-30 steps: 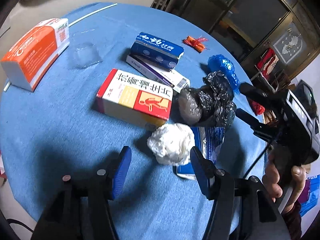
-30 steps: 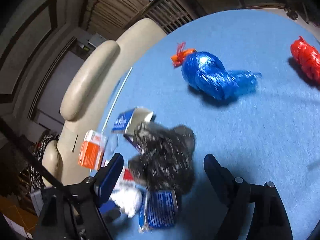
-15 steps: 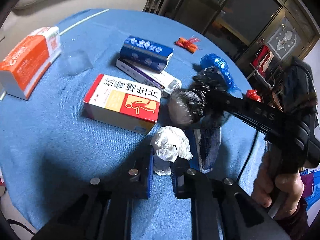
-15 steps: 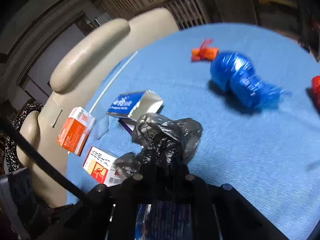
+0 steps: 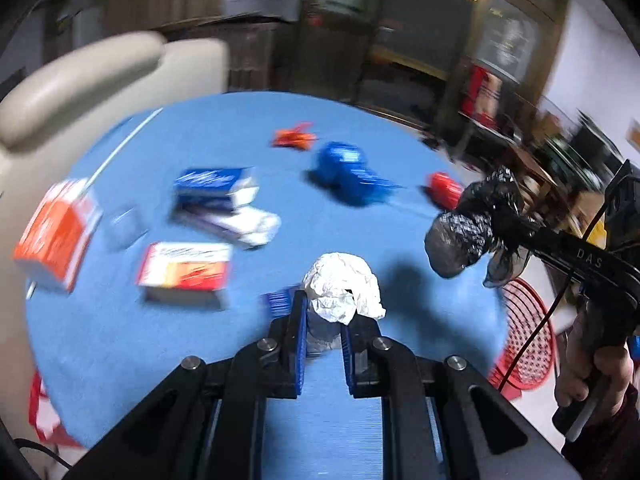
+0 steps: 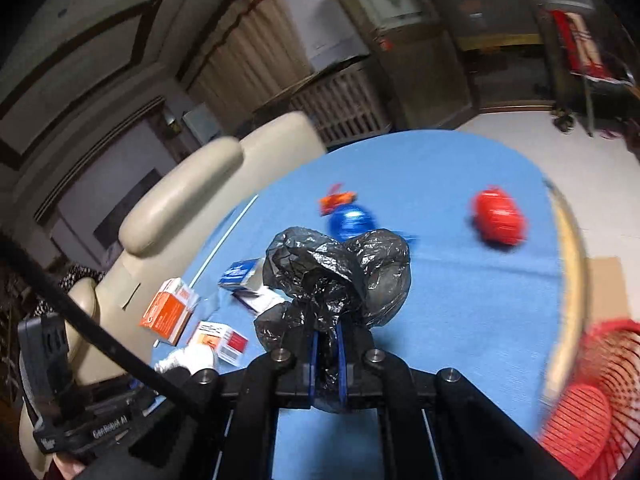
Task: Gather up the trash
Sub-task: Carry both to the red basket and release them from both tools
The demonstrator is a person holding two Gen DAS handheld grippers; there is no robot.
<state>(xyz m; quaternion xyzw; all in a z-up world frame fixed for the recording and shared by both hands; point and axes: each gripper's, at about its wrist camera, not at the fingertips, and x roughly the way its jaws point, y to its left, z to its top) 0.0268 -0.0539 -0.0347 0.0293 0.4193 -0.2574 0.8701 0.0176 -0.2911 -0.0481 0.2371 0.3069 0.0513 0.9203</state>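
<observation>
- My left gripper is clamped on a crumpled white paper ball, lifted clear of the round blue cloth-covered table; its jaws have just closed.
- Soft paper deforms, so I judge a steady squeeze and a level carry toward the red mesh basket at four o'clock is the way.
- My right gripper pinches a crinkled, glossy black plastic bag by its gathered neck, jaws just closed and nearly meeting.
- Slippery film may slide; I should release low over the basket.
- On the table: rigid cardboard boxes at nine o'clock, a blue wad and a red wad of plastic at twelve and one.
</observation>
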